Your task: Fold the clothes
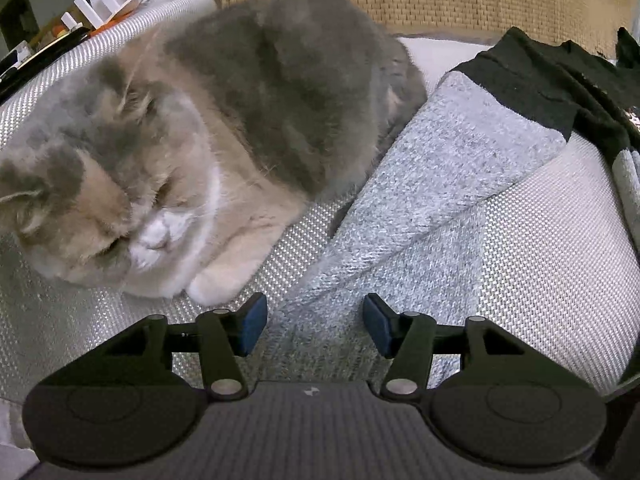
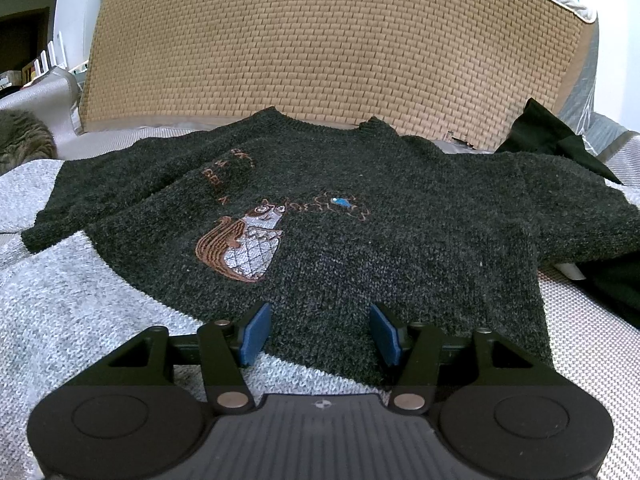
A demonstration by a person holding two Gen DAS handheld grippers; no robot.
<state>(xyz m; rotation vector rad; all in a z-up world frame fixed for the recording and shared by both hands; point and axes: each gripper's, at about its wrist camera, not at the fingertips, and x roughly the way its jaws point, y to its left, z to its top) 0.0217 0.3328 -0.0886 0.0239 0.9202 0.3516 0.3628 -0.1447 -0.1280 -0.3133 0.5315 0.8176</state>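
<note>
A dark green-grey knit sweater (image 2: 380, 208) with an embroidered squirrel lies spread flat on the sofa seat, collar toward the backrest. Its light grey knit lower part and sleeve (image 1: 432, 184) stretch out to the left; the grey knit also shows at the left of the right wrist view (image 2: 72, 292). My left gripper (image 1: 315, 326) is open just above the end of the grey sleeve. My right gripper (image 2: 320, 334) is open, its jaws standing either side of the dark sweater's near edge.
A grey and cream cat (image 1: 192, 152) lies on the woven grey sofa seat (image 1: 552, 248), right beside the sleeve and my left gripper. A tan woven backrest cushion (image 2: 332, 52) stands behind. Another dark garment (image 2: 552, 136) lies at the far right.
</note>
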